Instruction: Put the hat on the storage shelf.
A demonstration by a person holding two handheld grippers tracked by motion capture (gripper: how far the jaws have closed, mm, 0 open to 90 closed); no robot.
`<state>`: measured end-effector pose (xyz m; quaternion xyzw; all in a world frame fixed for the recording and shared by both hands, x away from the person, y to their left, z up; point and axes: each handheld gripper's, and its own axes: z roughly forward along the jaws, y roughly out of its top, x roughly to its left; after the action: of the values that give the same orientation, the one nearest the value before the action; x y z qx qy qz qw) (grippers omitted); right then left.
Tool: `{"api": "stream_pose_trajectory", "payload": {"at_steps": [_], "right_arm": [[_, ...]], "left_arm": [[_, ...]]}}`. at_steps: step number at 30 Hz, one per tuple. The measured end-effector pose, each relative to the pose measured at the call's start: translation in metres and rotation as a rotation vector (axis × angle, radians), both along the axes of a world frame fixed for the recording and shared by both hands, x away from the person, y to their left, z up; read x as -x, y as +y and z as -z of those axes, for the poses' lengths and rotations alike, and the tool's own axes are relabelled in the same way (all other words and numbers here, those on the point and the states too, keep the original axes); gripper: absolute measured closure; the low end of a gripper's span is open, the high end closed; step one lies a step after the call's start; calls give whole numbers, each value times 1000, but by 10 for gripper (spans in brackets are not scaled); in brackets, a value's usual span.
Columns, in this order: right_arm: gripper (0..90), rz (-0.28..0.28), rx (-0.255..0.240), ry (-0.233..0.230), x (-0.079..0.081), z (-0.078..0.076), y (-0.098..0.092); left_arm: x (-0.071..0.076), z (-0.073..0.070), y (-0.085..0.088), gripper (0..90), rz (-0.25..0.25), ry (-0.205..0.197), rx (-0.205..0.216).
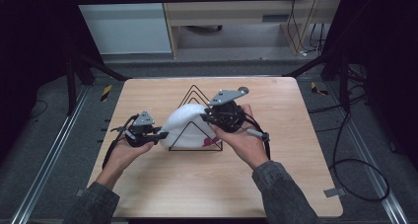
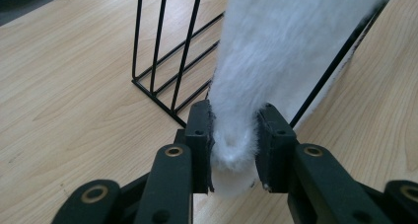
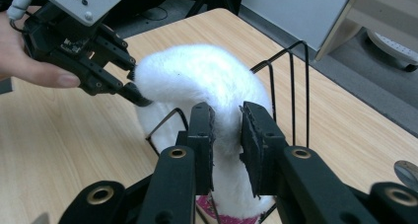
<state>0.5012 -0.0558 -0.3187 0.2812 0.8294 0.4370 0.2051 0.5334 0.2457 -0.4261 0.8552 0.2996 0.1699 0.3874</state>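
A white fluffy slipper-like thing (image 1: 187, 123) with a pink patch (image 1: 211, 141) drapes over a black wire rack (image 1: 193, 92) in the middle of the table. My left gripper (image 1: 160, 134) is shut on its left edge; in the left gripper view the fluff (image 2: 276, 41) is pinched between the jaws (image 2: 234, 110). My right gripper (image 1: 204, 117) is shut on its right upper edge, and the right gripper view shows white fluff (image 3: 197, 71) squeezed between the jaws (image 3: 226, 110). There the left gripper (image 3: 133, 93) bites the far edge.
The wooden table (image 1: 148, 184) has bare room in front and on both sides of the rack. The rack's upright wires (image 2: 162, 61) (image 3: 291, 86) stand close to both grippers. Cables trail on the floor (image 1: 355, 169) at the right.
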Motion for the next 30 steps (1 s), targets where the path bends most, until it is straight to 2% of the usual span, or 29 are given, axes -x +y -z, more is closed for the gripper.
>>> {"api": "stream_pose_trajectory", "payload": {"at_steps": [5,8,11,14,17,20,26,29,30], "right_arm": [[674,-11,19,2,6,1,3],[621,-14,29,-1,14,2,3],[589,-8,28,-1,20,3,1],[578,-1,20,-1,25,5,-1],[570,3,25,5,29,7,-4],[568,4,26,5,31,8,-7],[560,16,31,15,40,14,-17],[558,25,31,23,43,17,-23],[558,29,33,24,44,18,-25]], "left_arm": [[7,-3,9,682,-14,-35,28],[12,-6,14,627,-31,-50,43],[18,-6,16,560,-53,-78,9],[22,-2,15,498,-58,-78,-12],[26,1,14,405,-70,-80,-9],[29,5,15,352,-89,-84,-18],[32,16,21,123,-107,-25,-23],[31,24,27,47,-115,12,-31],[30,27,28,39,-122,22,-45]]}}
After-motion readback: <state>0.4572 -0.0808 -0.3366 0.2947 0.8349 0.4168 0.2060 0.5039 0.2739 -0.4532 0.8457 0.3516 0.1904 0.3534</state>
